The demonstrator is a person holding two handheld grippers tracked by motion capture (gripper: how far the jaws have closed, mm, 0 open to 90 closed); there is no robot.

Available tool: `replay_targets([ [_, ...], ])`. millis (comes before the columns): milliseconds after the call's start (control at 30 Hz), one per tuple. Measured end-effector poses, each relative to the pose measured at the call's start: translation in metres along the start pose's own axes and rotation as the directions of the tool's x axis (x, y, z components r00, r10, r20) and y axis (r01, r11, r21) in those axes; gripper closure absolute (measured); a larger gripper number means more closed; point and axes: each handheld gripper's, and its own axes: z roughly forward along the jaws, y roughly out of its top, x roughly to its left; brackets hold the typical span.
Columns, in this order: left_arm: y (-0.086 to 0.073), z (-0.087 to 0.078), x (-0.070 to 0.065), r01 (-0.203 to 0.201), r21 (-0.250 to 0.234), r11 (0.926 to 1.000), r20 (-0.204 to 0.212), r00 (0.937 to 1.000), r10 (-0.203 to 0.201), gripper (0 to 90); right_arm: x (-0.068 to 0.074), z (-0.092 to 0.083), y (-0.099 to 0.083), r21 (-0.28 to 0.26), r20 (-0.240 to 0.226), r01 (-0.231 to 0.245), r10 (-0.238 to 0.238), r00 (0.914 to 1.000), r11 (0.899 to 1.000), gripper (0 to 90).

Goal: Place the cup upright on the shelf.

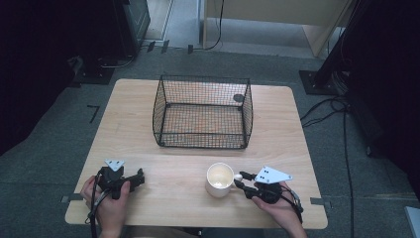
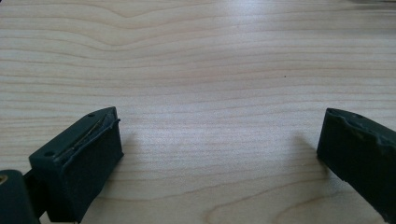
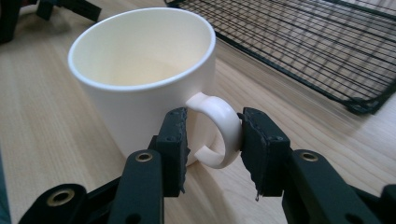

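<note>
Table: light wood-grain table [image 1: 148,109], rounded corners.
Floor: grey carpet [image 1: 59,124], with black cables [image 1: 327,111] trailing at the right.
Furniture: pale wooden cabinet [image 1: 277,15] at the far side; dark equipment stand [image 1: 106,34] at the far left.
Light: even, dim at the edges.

From above the near edge we look forward and down on the whole desk [image 1: 148,99], floor beyond. The camera on the left claw [image 2: 219,154] sits low and close, facing bare wood grain. The one on the right claw [image 3: 212,140] looks closely at the mug [image 3: 140,79], and shares mug [image 1: 219,179] and basket [image 1: 203,111] with the high view.
</note>
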Motion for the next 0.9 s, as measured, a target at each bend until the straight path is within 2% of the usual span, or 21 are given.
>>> replay_targets([
  [300,0.000,0.000,0.000,0.000,0.000,1.0000,0.000,1.0000,0.000,0.0,0.019,0.011,0.005,0.012,-0.087,0.035,-0.034,0.9956,0.999,70.6],
  [400,0.000,0.000,0.000,0.001,0.000,1.0000,0.000,1.0000,-0.001,0.0,0.025,0.016,0.006,0.018,-0.120,0.040,-0.037,0.9920,0.999,72.8],
  [633,0.000,0.000,0.000,0.000,0.000,1.0000,0.000,1.0000,0.000,0.0,0.044,0.033,0.011,0.037,-0.173,0.091,-0.083,0.9815,0.995,73.3],
  [700,0.000,0.000,0.000,0.001,0.000,1.0000,0.000,1.0000,-0.001,0.0,0.048,0.036,0.013,0.040,-0.169,0.095,-0.087,0.9817,0.995,77.8],
  [833,0.000,0.000,0.000,0.000,0.000,1.0000,0.000,1.0000,0.000,0.0,0.055,0.040,0.016,0.037,-0.156,0.125,-0.118,0.9808,0.991,80.0],
  [900,0.000,0.000,0.000,0.001,0.000,1.0000,0.000,1.0000,-0.001,0.0,0.058,0.040,0.017,0.033,-0.145,0.124,-0.118,0.9824,0.992,80.2],
])
